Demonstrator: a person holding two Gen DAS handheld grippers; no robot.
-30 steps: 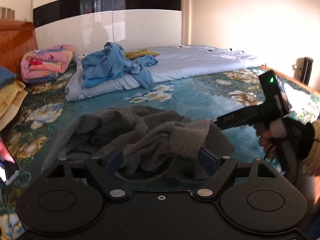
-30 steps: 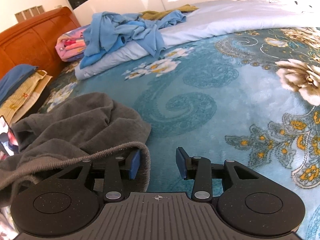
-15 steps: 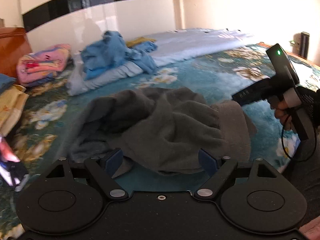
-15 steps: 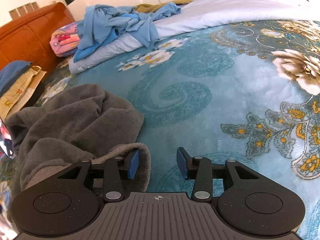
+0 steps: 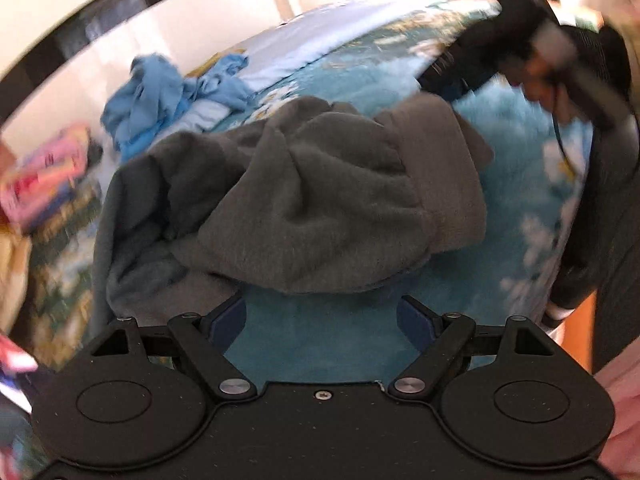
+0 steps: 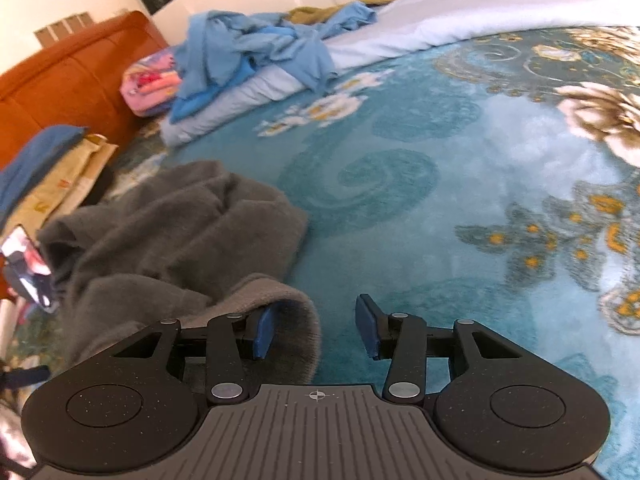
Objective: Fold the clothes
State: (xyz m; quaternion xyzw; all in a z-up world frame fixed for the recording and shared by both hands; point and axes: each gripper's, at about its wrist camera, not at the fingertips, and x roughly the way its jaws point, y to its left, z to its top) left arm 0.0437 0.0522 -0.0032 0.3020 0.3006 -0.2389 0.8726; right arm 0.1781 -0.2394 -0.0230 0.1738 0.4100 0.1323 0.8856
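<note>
Since a second ago your left gripper (image 5: pixel 322 316) has dropped and rolled: then the crumpled grey knit sweater (image 5: pixel 304 200) bulged up between its blue pads, now the cloth has slipped clear and lies in a heap just beyond the fingertips, on the teal flower-patterned plush blanket (image 6: pixel 460 184). That gripper stands wide open with only blanket between its jaws.

Your right gripper (image 6: pixel 316 326) has barely shifted. Its jaws are partly open and grip nothing, though the sweater's ribbed hem (image 6: pixel 296 312) curls around the left pad (image 6: pixel 262 330), touching it.

The step in hand looks like getting a fresh hold so the sweater can be spread flat. Go for edges, not the bulk: aim your left gripper at the loose lower edge nearest it, and close your right on that ribbed hem. Pinch one layer only, then draw the two apart low over the blanket. The left view is blurred, so settle your hand before you close.
</note>
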